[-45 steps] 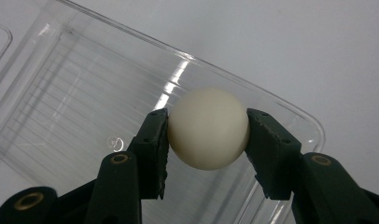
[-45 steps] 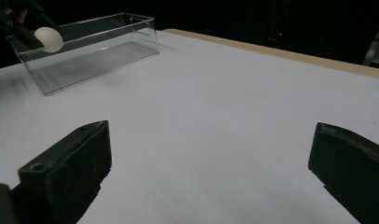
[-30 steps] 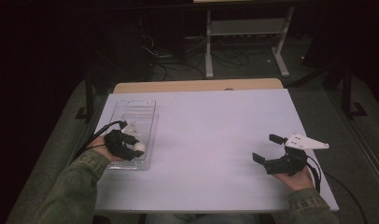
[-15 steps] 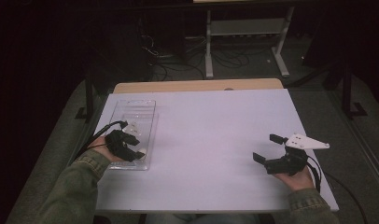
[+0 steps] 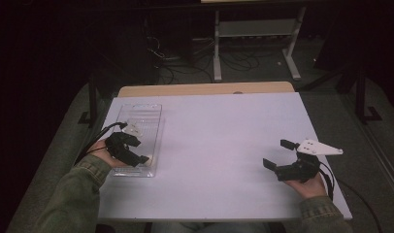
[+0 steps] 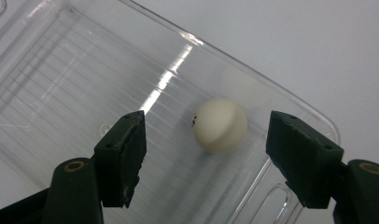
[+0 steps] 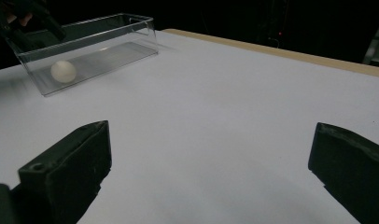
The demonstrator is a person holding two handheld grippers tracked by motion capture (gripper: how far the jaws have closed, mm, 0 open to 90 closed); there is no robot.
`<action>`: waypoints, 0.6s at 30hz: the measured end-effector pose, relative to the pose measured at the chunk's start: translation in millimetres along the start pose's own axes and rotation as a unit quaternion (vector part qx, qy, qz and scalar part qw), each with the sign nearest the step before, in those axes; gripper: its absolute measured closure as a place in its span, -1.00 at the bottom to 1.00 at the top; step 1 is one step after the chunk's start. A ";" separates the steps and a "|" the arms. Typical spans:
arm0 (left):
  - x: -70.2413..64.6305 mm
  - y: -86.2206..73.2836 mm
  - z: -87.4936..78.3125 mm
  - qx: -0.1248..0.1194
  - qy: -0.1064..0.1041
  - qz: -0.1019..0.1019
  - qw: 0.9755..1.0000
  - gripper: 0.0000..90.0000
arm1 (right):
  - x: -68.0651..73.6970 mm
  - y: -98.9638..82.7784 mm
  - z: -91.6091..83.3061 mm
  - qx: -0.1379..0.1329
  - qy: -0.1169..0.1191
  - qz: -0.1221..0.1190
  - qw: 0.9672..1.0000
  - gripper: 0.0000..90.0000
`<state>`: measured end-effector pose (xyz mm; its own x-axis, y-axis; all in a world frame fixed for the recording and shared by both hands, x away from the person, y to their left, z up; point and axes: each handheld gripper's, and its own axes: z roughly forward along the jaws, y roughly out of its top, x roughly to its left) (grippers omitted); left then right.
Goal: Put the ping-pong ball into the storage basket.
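White ball (image 6: 220, 125) lying loose on floor of clear plastic tray (image 6: 75, 74), near one end wall, between but not touching pads of left gripper (image 6: 204, 163); jaws apart, just been opening, nothing held. Tray at left side of white table (image 5: 219, 145), also seen from right gripper view with ball (image 7: 63, 71) near its closer end. Right gripper (image 7: 211, 172) jaws spread wide over bare tabletop, empty. Ball probably light, hollow, hard-shelled, smooth matte, small dark mark on one side; likely to roll and slip, so best pinched across widest middle, gently. Tray thin, rigid-looking, glossy, transparent, fine ribbed lines on base, rounded corners; probably light, may slide if nudged. Tabletop flat, matte, pale.
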<state>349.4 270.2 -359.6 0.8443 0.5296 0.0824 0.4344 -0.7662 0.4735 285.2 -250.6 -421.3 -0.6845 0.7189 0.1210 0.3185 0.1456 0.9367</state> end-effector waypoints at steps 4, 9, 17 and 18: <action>-2.0 3.4 -6.1 -0.007 0.017 0.000 1.000 -0.62 | 0.1 0.0 0.1 0.001 0.000 0.000 1.000 -1.00; -0.3 4.9 -13.0 -0.026 0.027 -0.009 0.999 -0.81 | 0.5 0.1 -0.3 0.000 0.000 -0.001 1.000 -1.00; -0.2 5.6 -27.4 -0.073 0.029 -0.023 0.997 -1.00 | 0.7 0.3 -0.7 -0.001 -0.001 -0.001 1.000 -1.00; -0.6 5.9 -29.2 -0.079 0.028 -0.025 0.996 -1.00 | 0.7 0.4 -0.8 -0.001 -0.001 -0.001 1.000 -1.00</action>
<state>342.2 276.0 -331.3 0.8022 0.5882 0.1025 0.4166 -0.6743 0.6097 284.3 -250.5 -420.6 -0.6838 0.7201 0.1180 0.3149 0.1453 0.9379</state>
